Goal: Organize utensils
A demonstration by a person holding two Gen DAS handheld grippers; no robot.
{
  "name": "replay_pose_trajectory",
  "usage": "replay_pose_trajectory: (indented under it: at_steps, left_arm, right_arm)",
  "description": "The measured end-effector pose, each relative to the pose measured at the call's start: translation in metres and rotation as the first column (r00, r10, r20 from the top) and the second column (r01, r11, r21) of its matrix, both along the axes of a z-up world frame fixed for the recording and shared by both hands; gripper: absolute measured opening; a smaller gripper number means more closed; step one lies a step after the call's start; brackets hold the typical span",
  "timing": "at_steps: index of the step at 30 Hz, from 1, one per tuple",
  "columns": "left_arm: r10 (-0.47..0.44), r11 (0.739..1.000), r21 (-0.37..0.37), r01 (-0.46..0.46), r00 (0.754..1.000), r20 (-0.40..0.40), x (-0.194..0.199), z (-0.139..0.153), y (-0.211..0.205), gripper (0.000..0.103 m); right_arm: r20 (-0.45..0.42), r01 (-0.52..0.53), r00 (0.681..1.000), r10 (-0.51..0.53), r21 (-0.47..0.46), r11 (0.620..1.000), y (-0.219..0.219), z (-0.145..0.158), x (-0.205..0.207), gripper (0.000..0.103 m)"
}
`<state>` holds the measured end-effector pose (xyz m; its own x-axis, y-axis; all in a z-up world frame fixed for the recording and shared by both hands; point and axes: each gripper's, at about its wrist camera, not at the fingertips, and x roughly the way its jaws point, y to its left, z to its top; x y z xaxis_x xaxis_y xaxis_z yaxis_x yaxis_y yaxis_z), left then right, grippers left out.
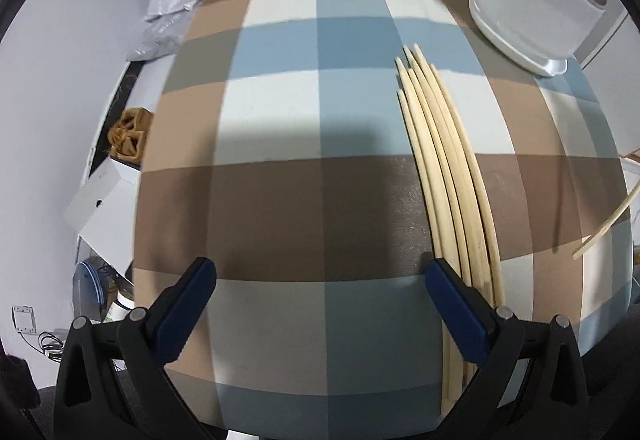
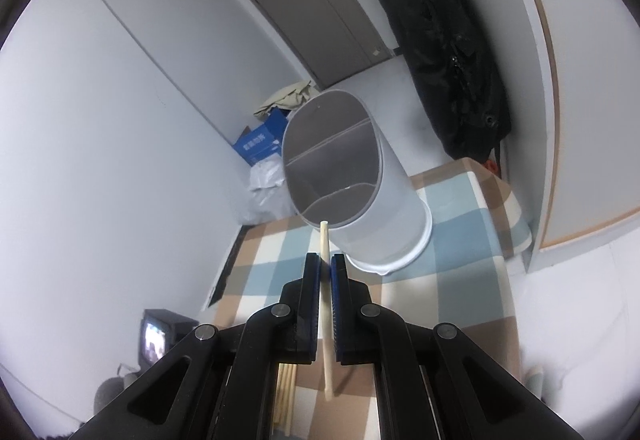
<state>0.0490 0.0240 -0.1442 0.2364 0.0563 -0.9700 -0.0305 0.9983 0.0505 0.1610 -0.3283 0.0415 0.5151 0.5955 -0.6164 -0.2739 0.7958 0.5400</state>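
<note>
Left hand-held gripper [image 1: 320, 280] spread wide, nothing between the jaws, pointing steeply down at the desk [image 1: 280, 199] with its checked cloth of brown, blue and white. Bundle of pale chopsticks [image 1: 444, 175] lies flat on the cloth, running away from the camera, tips fanned slightly at the far end. Near end of the bundle sits just outside the gripper's right finger [image 1: 456, 304], passing beside and under it; touching or not, cannot tell. The bundle is outside the jaw gap.

Right hand-held gripper [image 2: 325, 264] pressed together, pinching a single chopstick [image 2: 325, 240] between its blue pads. The stick runs along the fingers, one end poking out past the fingertips, the other trailing back below the jaws. Its front tip points at the white utensil holder [image 2: 384, 207], which stands on the desk at the far side, open mouth facing the camera with divided compartments inside. Tip sits just below the holder's rim in this view, not inside it.

In the left wrist view the holder [image 1: 532, 11] is top right, well apart from the bundle.
</note>
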Motion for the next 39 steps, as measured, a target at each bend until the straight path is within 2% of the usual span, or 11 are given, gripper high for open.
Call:
replay_pose_trajectory:
  at_steps: [11, 21, 24, 26, 27, 29, 30, 33, 34, 35, 39]
  left_arm:
    - [-0.015, 1.0, -0.014, 0.016, 0.999, 0.028, 0.006, -0.001, -0.008, 0.102]
    - [0.007, 1.0, -0.023, -0.008, 1.0, -0.019, 0.018, -0.008, -0.005, 0.102]
    - [0.019, 0.999, -0.034, -0.019, 1.0, -0.023, 0.023, -0.007, -0.004, 0.099]
    - [0.02, 0.998, -0.061, -0.022, 1.0, -0.021, 0.028, -0.004, -0.006, 0.082]
    - [0.017, 0.998, -0.065, -0.018, 1.0, -0.019, 0.03, -0.003, -0.006, 0.078]
    - [0.017, 0.998, -0.067, -0.017, 1.0, -0.007, 0.037, -0.002, -0.008, 0.059]
    - [0.02, 0.997, -0.07, -0.019, 1.0, 0.001, 0.039, -0.002, -0.008, 0.055]
    - [0.02, 0.997, -0.073, -0.018, 0.999, 0.025, 0.05, -0.001, -0.012, 0.025]
    - [0.01, 0.997, -0.079, -0.008, 1.0, 0.028, 0.052, -0.001, -0.013, 0.008]
    - [0.007, 0.996, -0.087, -0.005, 1.0, 0.026, 0.056, -0.001, -0.014, 0.003]
    - [0.013, 0.993, -0.116, -0.009, 1.0, 0.026, 0.056, -0.001, -0.007, 0.001]
  right_arm:
    - [0.0, -0.01, 1.0, 0.01, 0.015, 1.0, 0.0, 0.001, 0.0, 0.005]
    - [-0.008, -0.013, 1.0, 0.013, 0.018, 1.0, 0.001, 0.001, 0.0, 0.005]
    - [-0.013, -0.015, 1.0, 0.016, 0.022, 1.0, 0.0, 0.0, 0.0, 0.005]
    - [-0.017, -0.018, 1.0, 0.019, 0.023, 1.0, 0.001, 0.0, 0.0, 0.005]
    - [-0.018, -0.02, 1.0, 0.021, 0.02, 1.0, 0.001, 0.0, 0.0, 0.005]
    - [-0.022, -0.024, 0.999, 0.024, 0.014, 1.0, 0.002, -0.001, 0.001, 0.005]
    - [-0.024, -0.026, 0.999, 0.027, 0.013, 1.0, 0.003, -0.002, 0.002, 0.005]
    - [-0.026, -0.028, 0.999, 0.028, 0.0, 1.0, 0.004, -0.003, 0.004, 0.005]
    - [-0.028, -0.028, 0.999, 0.028, -0.003, 1.0, 0.003, -0.004, 0.005, 0.005]
    - [-0.03, -0.027, 0.999, 0.027, -0.004, 1.0, 0.003, -0.005, 0.006, 0.005]
    - [-0.036, -0.033, 0.999, 0.032, -0.024, 0.999, 0.005, -0.007, 0.007, 0.005]
